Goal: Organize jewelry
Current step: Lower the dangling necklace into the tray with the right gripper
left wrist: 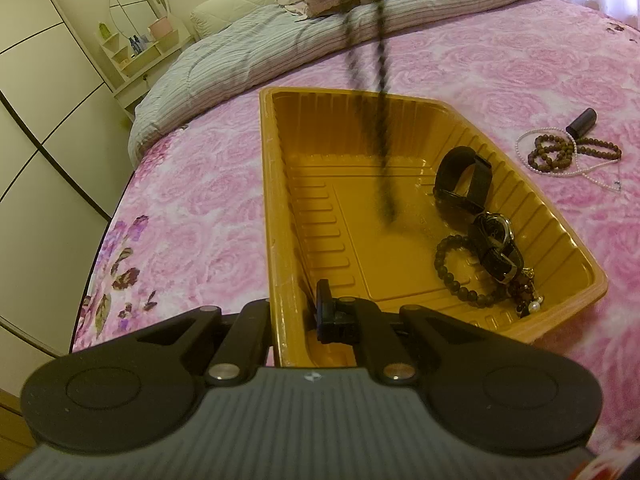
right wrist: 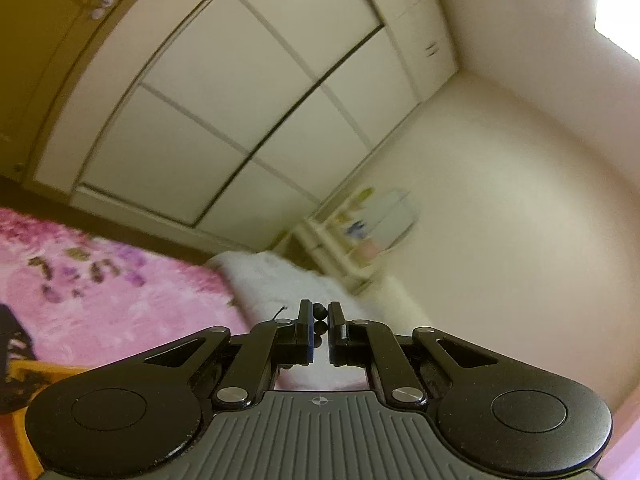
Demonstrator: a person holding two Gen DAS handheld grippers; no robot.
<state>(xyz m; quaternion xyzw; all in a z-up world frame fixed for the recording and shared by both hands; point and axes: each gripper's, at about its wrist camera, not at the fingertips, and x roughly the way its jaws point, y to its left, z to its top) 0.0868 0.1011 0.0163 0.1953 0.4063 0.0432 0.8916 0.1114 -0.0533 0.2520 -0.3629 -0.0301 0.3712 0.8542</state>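
Left wrist view: left gripper point(left wrist: 298, 312) clamped on the near wall of the yellow tray point(left wrist: 592, 280). Dark bead strand point(left wrist: 382, 132) hangs blurred from above, long axis vertical, tail over the tray floor ahead. Watches point(left wrist: 494, 236) and bracelet point(left wrist: 452, 276) lie ahead-right inside; loose beads point(left wrist: 560, 152) further right on the bedspread point(left wrist: 192, 184).

Right wrist view: right gripper point(right wrist: 320, 330) pinches the strand's beads point(right wrist: 320, 312), aimed at the wardrobe point(right wrist: 240, 92). Tray directly below it, judging by the hang; nothing obstructs lowering.

Left gripper point(left wrist: 296, 312): jaws closed on the near-left wall of the tray point(left wrist: 280, 216), one finger inside, one outside (outer finger mostly hidden). Right gripper point(right wrist: 319, 330): raised, aimed up and outward, jaws pinched on dark beads point(right wrist: 320, 318).
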